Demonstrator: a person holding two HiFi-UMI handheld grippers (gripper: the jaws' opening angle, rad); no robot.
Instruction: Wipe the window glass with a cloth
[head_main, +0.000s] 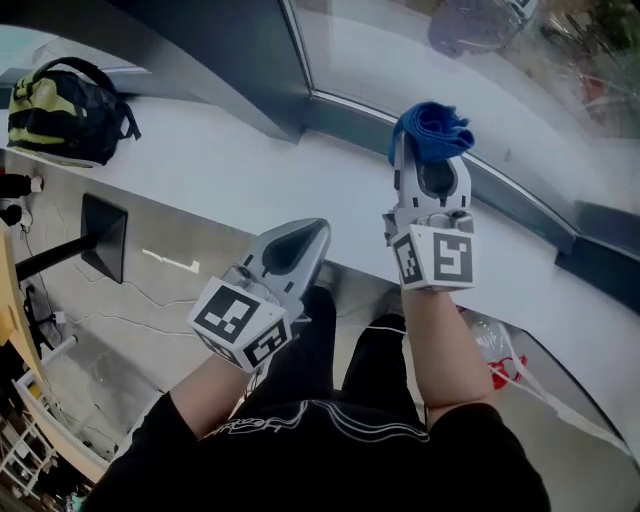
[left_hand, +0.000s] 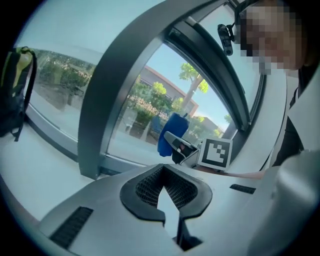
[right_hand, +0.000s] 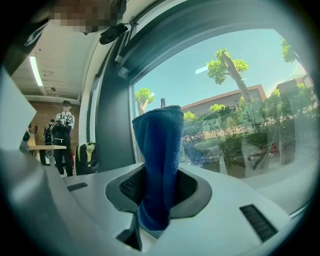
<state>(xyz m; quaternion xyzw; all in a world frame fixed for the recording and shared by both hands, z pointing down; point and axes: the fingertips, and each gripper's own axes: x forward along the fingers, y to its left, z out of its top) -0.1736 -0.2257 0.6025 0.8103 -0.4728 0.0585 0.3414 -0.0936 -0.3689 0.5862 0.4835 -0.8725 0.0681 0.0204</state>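
A blue cloth (head_main: 432, 128) sticks up out of my right gripper (head_main: 433, 165), which is shut on it. The cloth is held up just short of the window glass (head_main: 420, 60), above the white sill (head_main: 230, 170). In the right gripper view the cloth (right_hand: 160, 145) stands folded between the pads of my right gripper (right_hand: 157, 185), with the glass (right_hand: 240, 100) right behind it. My left gripper (head_main: 305, 238) hangs lower and to the left, over the sill's front edge, shut and holding nothing. The left gripper view shows its own pads together (left_hand: 165, 192) and the cloth (left_hand: 170, 131) ahead.
A dark curved window pillar (head_main: 240, 70) stands left of the pane. A black and yellow backpack (head_main: 65, 105) lies on the sill at far left. Below the sill are a black stand (head_main: 100, 235), cables and a plastic bag (head_main: 495, 350). A person (right_hand: 64, 135) stands far behind.
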